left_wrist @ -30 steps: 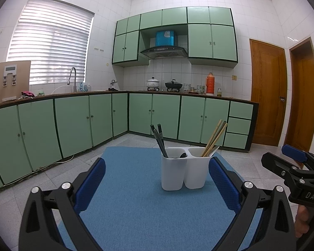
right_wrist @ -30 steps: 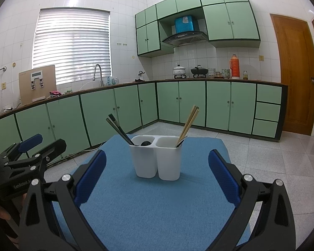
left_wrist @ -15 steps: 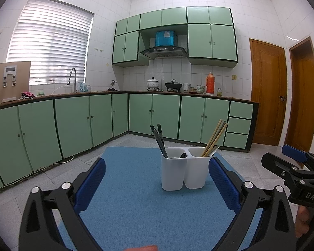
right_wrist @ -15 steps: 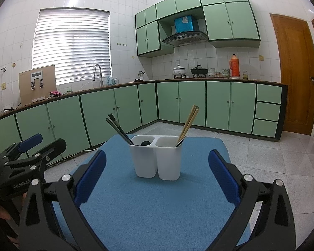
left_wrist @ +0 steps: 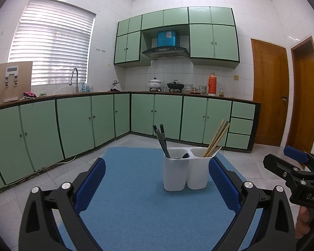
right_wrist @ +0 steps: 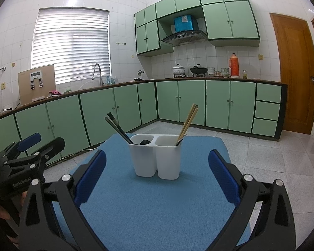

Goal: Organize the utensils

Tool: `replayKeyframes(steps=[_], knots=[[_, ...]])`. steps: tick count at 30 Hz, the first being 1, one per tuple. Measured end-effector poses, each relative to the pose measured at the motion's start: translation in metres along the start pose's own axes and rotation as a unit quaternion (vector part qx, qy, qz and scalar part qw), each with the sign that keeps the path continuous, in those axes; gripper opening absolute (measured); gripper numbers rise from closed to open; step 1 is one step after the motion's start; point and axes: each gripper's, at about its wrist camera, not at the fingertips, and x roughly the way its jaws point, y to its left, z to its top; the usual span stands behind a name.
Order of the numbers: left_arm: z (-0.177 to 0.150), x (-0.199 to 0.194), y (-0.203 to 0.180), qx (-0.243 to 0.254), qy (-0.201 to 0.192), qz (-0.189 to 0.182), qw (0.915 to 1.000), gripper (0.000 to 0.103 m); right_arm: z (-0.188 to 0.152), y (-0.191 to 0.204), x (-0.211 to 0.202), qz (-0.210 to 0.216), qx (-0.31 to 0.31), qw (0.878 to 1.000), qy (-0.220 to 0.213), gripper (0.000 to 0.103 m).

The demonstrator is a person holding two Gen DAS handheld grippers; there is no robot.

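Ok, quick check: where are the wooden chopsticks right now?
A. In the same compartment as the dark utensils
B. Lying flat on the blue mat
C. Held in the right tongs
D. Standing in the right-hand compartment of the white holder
D: the wooden chopsticks lean out of the right compartment of the white holder, while the dark utensils sit in the left one; both tongs are open and empty.

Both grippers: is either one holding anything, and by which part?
Nothing is held. The left gripper and right gripper are both open, short of the white two-compartment utensil holder.
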Motion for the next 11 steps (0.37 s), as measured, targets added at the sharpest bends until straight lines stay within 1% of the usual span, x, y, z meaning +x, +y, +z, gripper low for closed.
replayKeyframes(steps=[11], knots=[[-0.0001, -0.0005, 0.0007, -0.001, 0.000, 0.000, 1.0000, 0.097, 0.0006, -0.0006, -0.0002, 0.000, 0.000, 1.000, 0.000, 0.095]])
